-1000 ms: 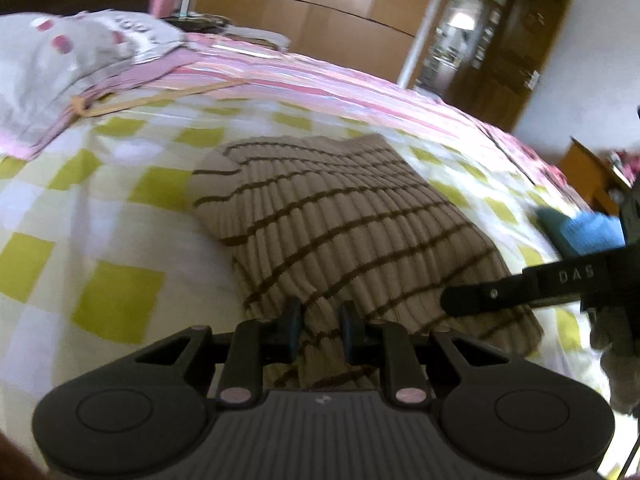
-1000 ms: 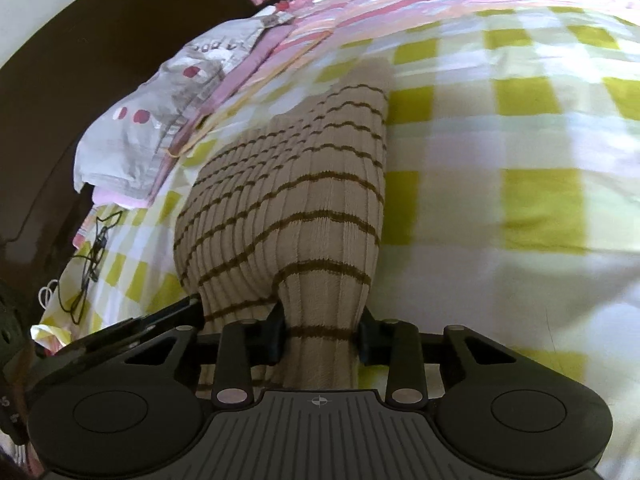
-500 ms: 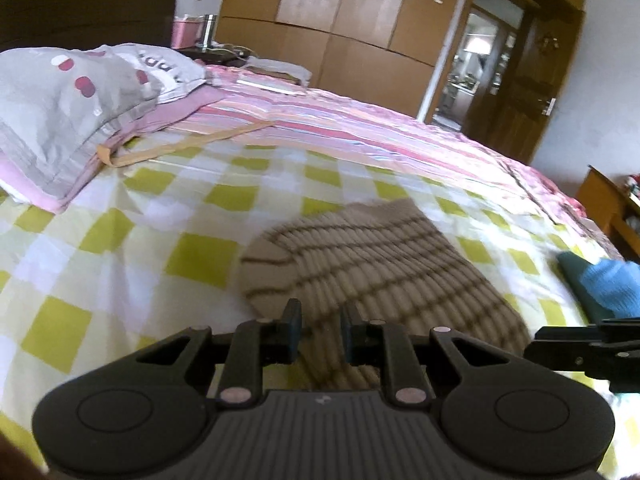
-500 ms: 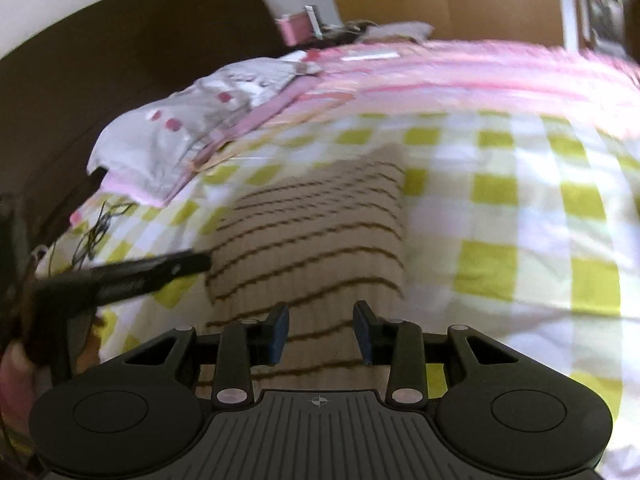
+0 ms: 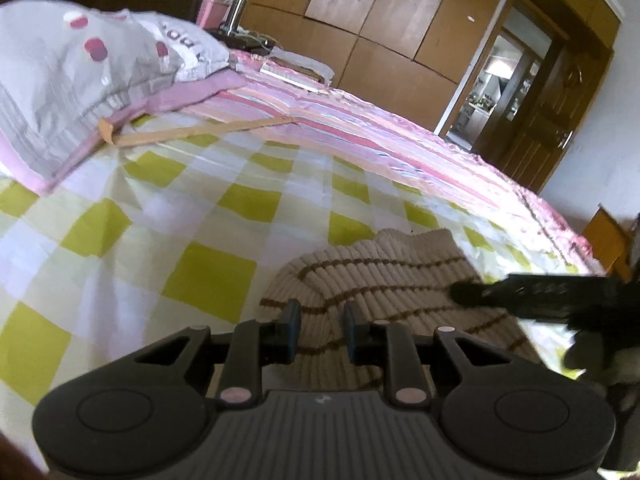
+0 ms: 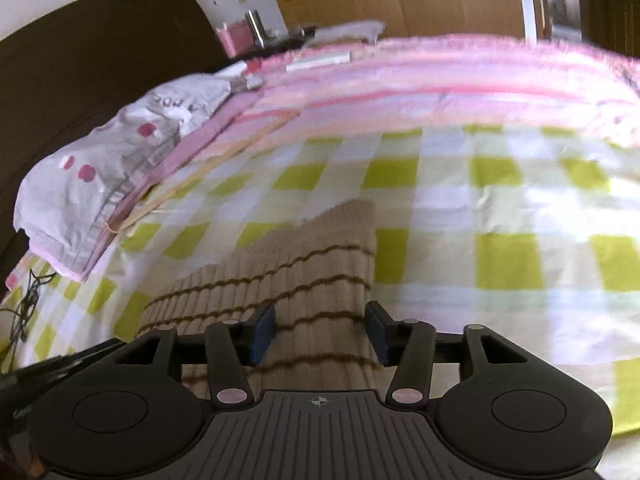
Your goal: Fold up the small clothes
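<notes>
Left wrist: striped knit garment [image 5: 384, 296] flat on checked bedspread [image 5: 208, 276], under spread, empty left gripper [image 5: 319, 331]. Right gripper [image 6: 319, 334] spread wide above it.

Two fisheye views, each mounted just behind a handheld gripper and looking forward along its fingers, low and close over a bed.

The left wrist view faces across the yellow-and-white checked bedsheet [image 5: 208, 276] toward brown wooden wardrobe doors [image 5: 372, 36], with the left gripper [image 5: 319, 330] at the bottom edge.

The right wrist view faces the dark wooden headboard [image 6: 92, 72], with the right gripper [image 6: 320, 332] at its bottom edge.

Both views share the beige ribbed knit garment with brown stripes [image 5: 384, 280] [image 6: 304, 268], the grey pillow with red dots [image 5: 76, 80] [image 6: 120, 160] and the sheet [image 6: 500, 264].
</notes>
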Action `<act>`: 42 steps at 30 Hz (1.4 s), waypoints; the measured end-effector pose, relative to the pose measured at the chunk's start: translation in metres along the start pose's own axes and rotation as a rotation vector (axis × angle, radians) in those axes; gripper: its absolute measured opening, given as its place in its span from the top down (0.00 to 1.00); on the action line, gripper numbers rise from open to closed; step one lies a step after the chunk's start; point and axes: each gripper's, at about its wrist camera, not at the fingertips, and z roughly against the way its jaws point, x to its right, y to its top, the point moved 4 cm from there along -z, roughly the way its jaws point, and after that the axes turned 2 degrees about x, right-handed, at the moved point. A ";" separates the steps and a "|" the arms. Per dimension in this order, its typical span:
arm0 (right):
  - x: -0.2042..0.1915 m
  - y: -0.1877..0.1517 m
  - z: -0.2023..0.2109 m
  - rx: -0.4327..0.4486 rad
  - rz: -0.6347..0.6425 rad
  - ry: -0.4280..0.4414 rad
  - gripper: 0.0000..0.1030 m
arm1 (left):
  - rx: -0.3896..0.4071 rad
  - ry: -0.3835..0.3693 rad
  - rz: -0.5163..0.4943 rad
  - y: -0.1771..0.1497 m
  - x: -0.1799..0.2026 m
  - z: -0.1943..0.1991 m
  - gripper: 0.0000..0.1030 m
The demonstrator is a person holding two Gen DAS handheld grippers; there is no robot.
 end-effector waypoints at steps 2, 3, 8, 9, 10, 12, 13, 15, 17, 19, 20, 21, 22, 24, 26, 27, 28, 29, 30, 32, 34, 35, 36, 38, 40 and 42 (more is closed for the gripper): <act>0.002 -0.002 -0.012 -0.026 -0.037 0.012 0.50 | -0.003 -0.009 0.003 0.003 0.001 -0.005 0.72; 0.003 -0.003 -0.016 -0.029 -0.048 0.015 0.53 | 0.000 -0.008 -0.014 0.004 0.004 -0.008 0.73; 0.007 -0.002 -0.005 -0.014 -0.067 0.065 0.84 | 0.062 -0.032 -0.080 0.014 0.021 -0.004 0.73; 0.012 0.000 0.000 -0.003 -0.100 0.089 0.86 | 0.083 -0.040 -0.086 0.016 0.024 -0.001 0.73; 0.020 0.001 0.004 0.008 -0.152 0.119 0.87 | 0.101 -0.043 -0.092 0.017 0.027 0.001 0.73; 0.037 0.000 0.008 0.029 -0.258 0.154 0.87 | 0.107 -0.034 -0.102 0.017 0.029 -0.002 0.73; 0.044 -0.003 0.008 0.037 -0.290 0.148 0.88 | 0.088 -0.025 -0.104 0.015 0.029 -0.006 0.73; 0.062 -0.012 0.005 0.047 -0.368 0.134 0.88 | 0.047 -0.017 -0.111 0.010 0.028 -0.017 0.73; 0.075 -0.019 -0.001 0.034 -0.440 0.141 0.86 | 0.020 0.002 -0.142 0.006 0.031 -0.023 0.72; 0.075 -0.022 -0.004 0.012 -0.440 0.145 0.81 | 0.019 0.014 -0.166 0.006 0.035 -0.024 0.72; 0.071 -0.019 -0.002 0.010 -0.408 0.127 0.79 | 0.018 0.018 -0.164 0.007 0.035 -0.023 0.72; 0.066 -0.016 0.002 0.015 -0.374 0.102 0.79 | 0.017 0.022 -0.161 0.006 0.034 -0.021 0.72; 0.060 -0.013 0.008 0.025 -0.325 0.081 0.79 | 0.016 0.029 -0.160 0.006 0.034 -0.020 0.72; 0.047 -0.010 0.025 0.065 -0.240 0.045 0.79 | 0.020 0.037 -0.165 0.006 0.033 -0.016 0.72; 0.031 -0.013 0.047 0.103 -0.159 0.036 0.79 | 0.027 0.038 -0.169 0.006 0.033 -0.010 0.73; 0.023 -0.016 0.056 0.109 -0.128 0.052 0.79 | 0.030 0.037 -0.170 0.006 0.034 -0.007 0.73; 0.012 -0.024 0.067 0.102 -0.097 0.089 0.79 | 0.033 0.039 -0.175 0.005 0.035 -0.004 0.73; 0.003 -0.031 0.074 0.087 -0.079 0.122 0.79 | 0.034 0.042 -0.183 0.004 0.036 -0.001 0.73; -0.007 -0.040 0.081 0.073 -0.060 0.155 0.79 | 0.033 0.048 -0.195 0.002 0.038 0.000 0.73; -0.027 -0.059 0.092 0.050 -0.018 0.209 0.79 | 0.026 0.063 -0.212 0.000 0.040 0.001 0.73; -0.044 -0.080 0.096 0.011 0.004 0.263 0.79 | 0.004 0.085 -0.226 0.000 0.041 -0.002 0.72; -0.052 -0.088 0.095 -0.008 0.017 0.279 0.79 | -0.009 0.102 -0.232 -0.001 0.040 -0.004 0.72; -0.058 -0.097 0.093 -0.028 0.033 0.287 0.79 | -0.022 0.123 -0.239 -0.002 0.040 -0.007 0.72; -0.064 -0.112 0.083 -0.082 0.042 0.288 0.80 | -0.038 0.149 -0.249 -0.004 0.038 -0.010 0.72; -0.068 -0.123 0.068 -0.131 0.043 0.278 0.80 | -0.049 0.166 -0.256 -0.006 0.037 -0.009 0.72; -0.068 -0.126 0.062 -0.131 0.032 0.259 0.80 | -0.045 0.166 -0.251 -0.008 0.035 -0.002 0.72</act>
